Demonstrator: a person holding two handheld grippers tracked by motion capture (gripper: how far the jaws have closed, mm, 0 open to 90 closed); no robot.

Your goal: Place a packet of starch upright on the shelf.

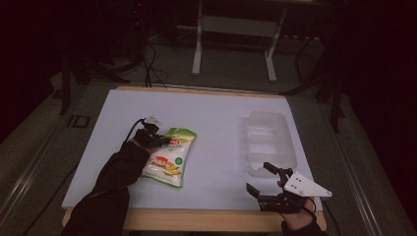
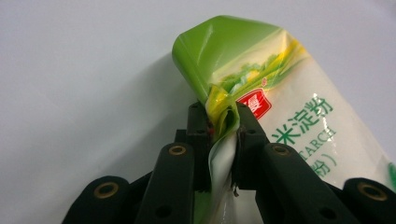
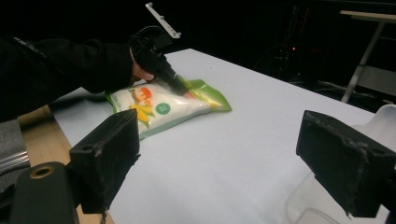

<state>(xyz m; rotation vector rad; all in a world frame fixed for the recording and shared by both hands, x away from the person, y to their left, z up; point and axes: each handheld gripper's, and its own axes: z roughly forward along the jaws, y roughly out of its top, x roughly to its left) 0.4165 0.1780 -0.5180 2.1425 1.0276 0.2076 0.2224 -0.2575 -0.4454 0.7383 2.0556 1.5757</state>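
Left tongs (image 2: 223, 122) pinch the green-topped white starch bag (image 2: 289, 116), crumpling its edge

Starch bag (image 2: 299, 107) is showing as glossy plastic film, creasing where it's pinched, highlights running off the green top. Left gripper (image 2: 223, 122) jaws are looking like matt black plastic with brass-coloured rivets; right gripper (image 3: 243, 158) pads are reading rough and scuffed at the edges, with a flat grey plate (image 1: 307, 185) on top. Tabletop (image 1: 211, 118) is looking smooth, matt white, wood edge (image 1: 196, 219) showing in front. Clear tray (image 1: 268, 142) is looking like thin translucent plastic. Sleeve (image 1: 115, 177) is reading as dark matt cloth.
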